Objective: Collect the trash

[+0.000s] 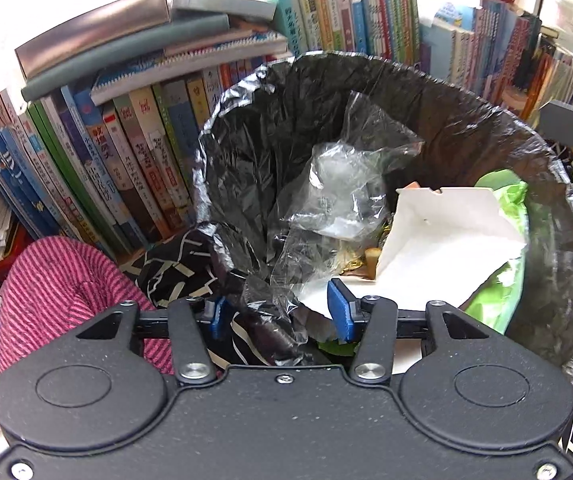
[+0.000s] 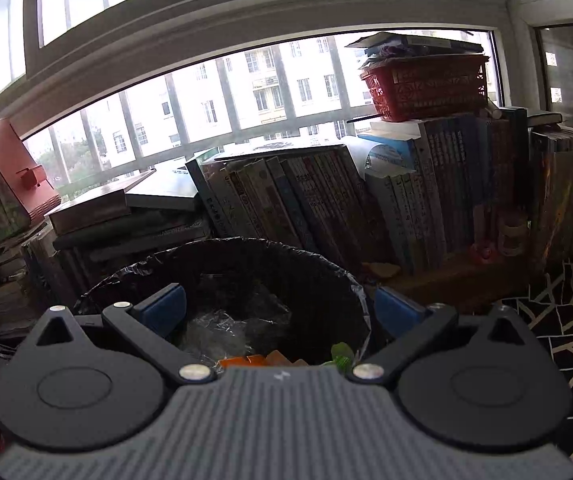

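Left gripper point(image 1: 278, 314) half-spread over the bin point(image 1: 366, 60) rim, clear plastic wrap point(image 1: 326, 216) draped between the blue pads, apparently not pinched. Right gripper point(image 2: 280, 308) wide, empty. Best to shake wrap toward 12 o'clock, clear of the rim.

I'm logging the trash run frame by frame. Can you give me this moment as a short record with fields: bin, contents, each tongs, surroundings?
bin: trash bin lined with a black bag, open top
contents: clear plastic bag, white cardboard piece, green plastic
left tongs: open over the near rim; the clear plastic runs between the pads, not pressed
right tongs: open, empty, facing the bin
surroundings: rows of books behind; red basket on top
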{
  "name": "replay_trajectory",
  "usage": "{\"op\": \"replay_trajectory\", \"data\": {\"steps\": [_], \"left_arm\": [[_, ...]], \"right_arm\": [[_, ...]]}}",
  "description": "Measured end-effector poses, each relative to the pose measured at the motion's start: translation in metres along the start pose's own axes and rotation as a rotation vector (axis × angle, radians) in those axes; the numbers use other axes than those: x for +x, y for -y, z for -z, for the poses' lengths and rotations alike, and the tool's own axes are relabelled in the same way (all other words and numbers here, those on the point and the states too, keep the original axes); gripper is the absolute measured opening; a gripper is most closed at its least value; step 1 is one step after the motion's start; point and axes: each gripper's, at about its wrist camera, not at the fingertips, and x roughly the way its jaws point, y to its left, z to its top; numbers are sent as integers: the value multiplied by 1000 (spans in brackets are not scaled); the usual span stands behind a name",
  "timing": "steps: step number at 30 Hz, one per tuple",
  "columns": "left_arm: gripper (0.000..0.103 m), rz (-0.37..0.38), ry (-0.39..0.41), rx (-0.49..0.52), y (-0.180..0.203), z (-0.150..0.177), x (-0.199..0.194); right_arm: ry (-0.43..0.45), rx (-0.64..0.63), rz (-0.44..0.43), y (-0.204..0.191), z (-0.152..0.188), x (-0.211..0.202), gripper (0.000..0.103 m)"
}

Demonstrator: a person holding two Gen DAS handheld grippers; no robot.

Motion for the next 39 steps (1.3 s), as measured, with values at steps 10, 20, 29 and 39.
{"op": "replay_trajectory", "data": {"steps": [10,20,29,39], "left_arm": [[52,55,57,31,-5,4,-31],[59,131,86,85,-4,15,-53],[71,173,99,172,8,26,-70],[79,250,175,222,17,3,-102]], "right_arm": [[-38,39,10,-9,3,-10,103],[35,86,107,-22,6,-60,103],[17,26,195,-37,14,-75,103],[-7,2,222,-43,5,-71,103]]}}
